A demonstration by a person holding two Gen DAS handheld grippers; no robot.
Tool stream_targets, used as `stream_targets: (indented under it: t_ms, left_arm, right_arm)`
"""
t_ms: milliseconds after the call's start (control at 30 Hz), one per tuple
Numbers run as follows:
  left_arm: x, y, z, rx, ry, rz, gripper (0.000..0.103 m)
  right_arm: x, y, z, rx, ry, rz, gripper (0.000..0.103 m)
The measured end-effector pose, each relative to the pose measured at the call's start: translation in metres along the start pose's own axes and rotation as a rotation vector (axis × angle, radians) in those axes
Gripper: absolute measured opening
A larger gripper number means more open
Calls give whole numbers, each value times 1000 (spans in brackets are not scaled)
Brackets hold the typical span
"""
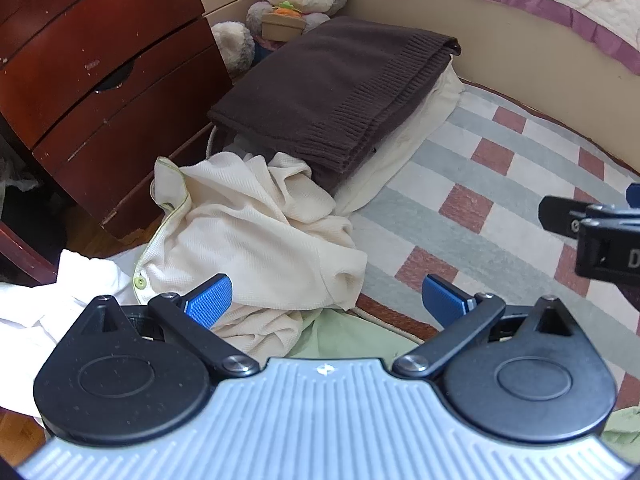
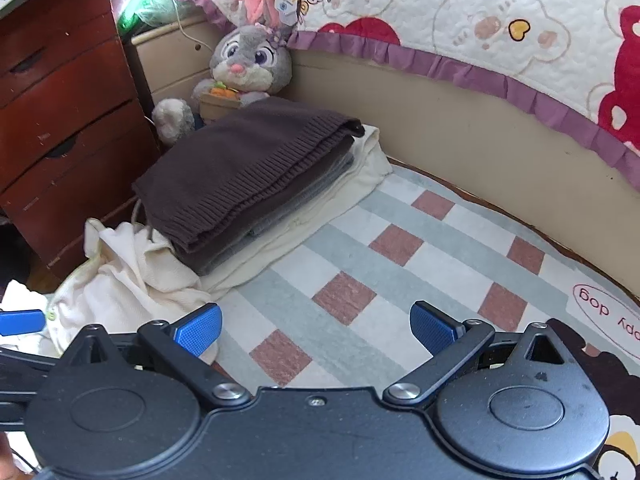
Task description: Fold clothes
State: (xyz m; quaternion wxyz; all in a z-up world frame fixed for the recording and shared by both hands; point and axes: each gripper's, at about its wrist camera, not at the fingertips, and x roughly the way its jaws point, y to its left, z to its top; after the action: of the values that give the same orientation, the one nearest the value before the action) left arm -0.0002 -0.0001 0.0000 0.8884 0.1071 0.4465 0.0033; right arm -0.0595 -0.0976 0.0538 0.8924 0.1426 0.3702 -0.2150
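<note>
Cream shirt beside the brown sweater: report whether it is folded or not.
Not folded. The cream shirt lies crumpled in a heap, collar twisted, beside the neatly folded brown sweater.

Crumpled cream waffle-knit shirt (image 1: 256, 236) near left; folded brown ribbed knit sweater (image 1: 332, 92) stacked on folded cream garment (image 1: 404, 140) beyond.

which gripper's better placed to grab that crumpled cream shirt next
Left, probably. The left gripper is open right over the crumpled cream shirt. The right gripper is open above the bare checked blanket, with the shirt off to its left.

Both wrist views low, share brown sweater (image 1: 328, 92).
</note>
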Motion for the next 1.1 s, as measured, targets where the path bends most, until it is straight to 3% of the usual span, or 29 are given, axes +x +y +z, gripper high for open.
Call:
stream_targets:
  t_ms: [200,400,1100]
  left_arm:
    - [2,4,2,-20,9,-36,103]
    - [-2,5,2,7,7,-68,103]
    - [1,1,-3,9,12,-85,103]
  right_arm:
    - [2,9,0,-18,22,-25,101]
    - [-3,-3,1,33,7,14,101]
    - [1,-8,-9,37,8,32,101]
